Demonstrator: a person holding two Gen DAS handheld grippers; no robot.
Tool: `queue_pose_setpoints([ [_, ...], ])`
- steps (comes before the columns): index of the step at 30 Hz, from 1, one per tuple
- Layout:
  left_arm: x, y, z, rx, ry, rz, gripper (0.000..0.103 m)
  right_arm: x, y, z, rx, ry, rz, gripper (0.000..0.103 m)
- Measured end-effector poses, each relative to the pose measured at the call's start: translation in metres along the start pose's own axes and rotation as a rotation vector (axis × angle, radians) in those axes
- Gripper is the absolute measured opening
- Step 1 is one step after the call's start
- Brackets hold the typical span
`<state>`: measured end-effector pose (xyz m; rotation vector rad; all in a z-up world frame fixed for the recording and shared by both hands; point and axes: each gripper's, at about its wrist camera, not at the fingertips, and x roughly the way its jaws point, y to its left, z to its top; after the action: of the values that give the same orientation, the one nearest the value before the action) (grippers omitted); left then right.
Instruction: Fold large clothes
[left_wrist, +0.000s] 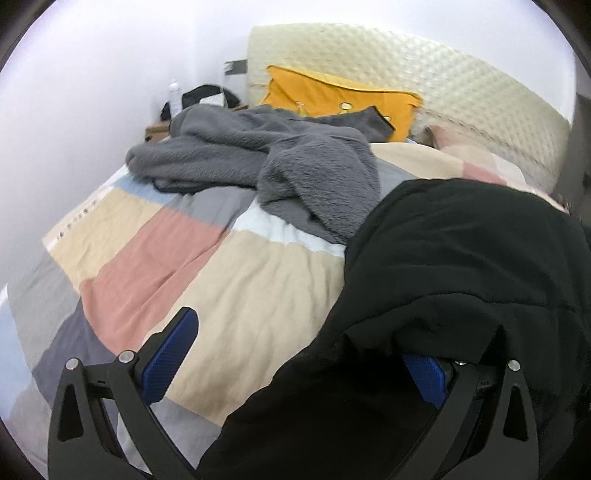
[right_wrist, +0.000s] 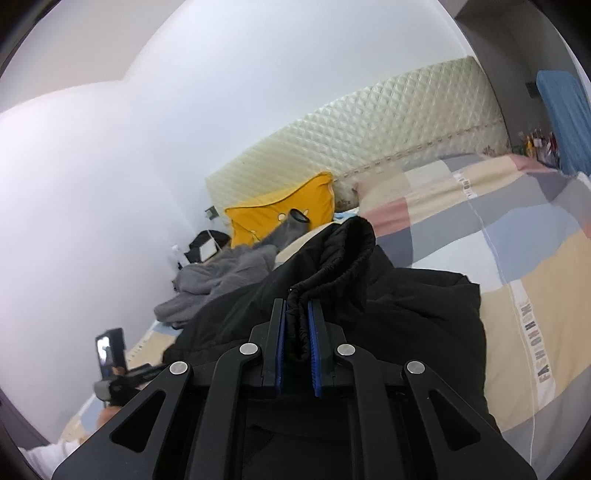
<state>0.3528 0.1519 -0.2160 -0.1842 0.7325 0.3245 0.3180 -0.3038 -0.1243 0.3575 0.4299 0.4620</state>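
Note:
A large black garment lies on the bed at the right of the left wrist view, and its near edge drapes over the right finger. My left gripper is open, its left blue pad bare above the duvet. In the right wrist view my right gripper is shut on the gathered elastic hem of the black garment and holds it raised above the bed. A grey fleece garment lies crumpled further up the bed, and it shows in the right wrist view.
The bed has a patchwork duvet in beige, pink, grey and blue. A yellow pillow leans on the quilted cream headboard. A bedside table with a bottle stands at the back left. The left hand-held gripper shows low left.

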Motion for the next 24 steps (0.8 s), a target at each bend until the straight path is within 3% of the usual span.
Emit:
queue_pose_setpoints([
  [4,0.005,0.005,-0.002,-0.039,0.033,-0.030,0.103,0.016,-0.016,-0.012,0.007,0.036,-0.094,0.009],
  [11,0.002,-0.006,-0.004,0.006,0.015,-0.029,0.103,0.046,-0.064,-0.045,0.090,0.142,-0.234,0.009],
  [15,0.005,-0.007,-0.007,0.009,0.027,-0.035,0.103,0.063,-0.079,-0.062,0.070,0.192,-0.307,0.009],
  [21,0.010,-0.010,-0.010,0.043,0.065,-0.054,0.103,0.066,-0.077,-0.067,0.034,0.199,-0.353,0.010],
  [24,0.008,-0.009,-0.011,0.039,0.096,-0.078,0.103,0.062,-0.068,-0.068,-0.009,0.197,-0.378,0.016],
])
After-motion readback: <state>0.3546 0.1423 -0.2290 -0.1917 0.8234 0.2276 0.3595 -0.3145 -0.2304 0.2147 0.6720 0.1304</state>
